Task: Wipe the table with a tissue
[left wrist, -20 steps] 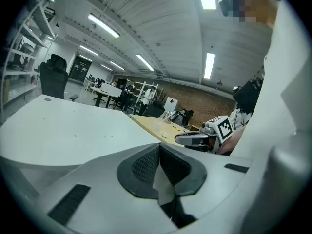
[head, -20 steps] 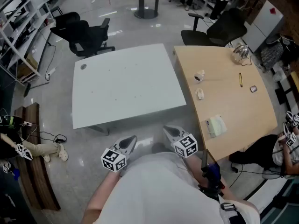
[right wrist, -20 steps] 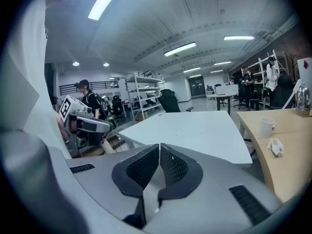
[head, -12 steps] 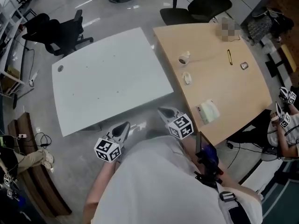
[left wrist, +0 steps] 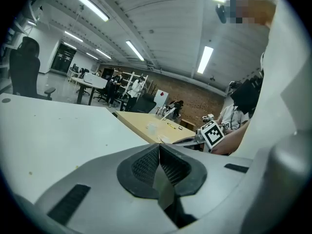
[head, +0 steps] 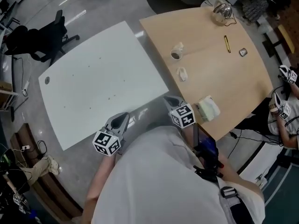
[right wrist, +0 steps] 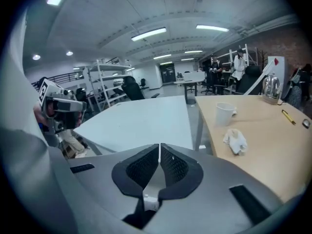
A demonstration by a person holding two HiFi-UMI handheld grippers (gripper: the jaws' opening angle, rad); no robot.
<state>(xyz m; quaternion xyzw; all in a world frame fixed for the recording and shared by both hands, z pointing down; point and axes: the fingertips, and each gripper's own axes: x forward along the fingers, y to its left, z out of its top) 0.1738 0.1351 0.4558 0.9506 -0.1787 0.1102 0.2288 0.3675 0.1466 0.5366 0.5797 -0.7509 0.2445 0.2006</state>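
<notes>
The left gripper [head: 121, 119] and right gripper [head: 172, 101], at lower centre, have their ribbed jaw pads clenched together on nothing. A crumpled white wad, probably the tissue [head: 182, 73], lies on the smooth wooden table [head: 233, 78] at upper right.

There are one white tabletop [head: 93, 78], one wooden tabletop [head: 224, 85], one cup [head: 176, 52], one crumpled tissue [head: 182, 73], one tissue pack [head: 208, 108], one pen [head: 226, 44].

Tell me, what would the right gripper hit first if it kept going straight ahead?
Probably the near edge of the flat white table, left of the gap before the tan wooden table.
</notes>
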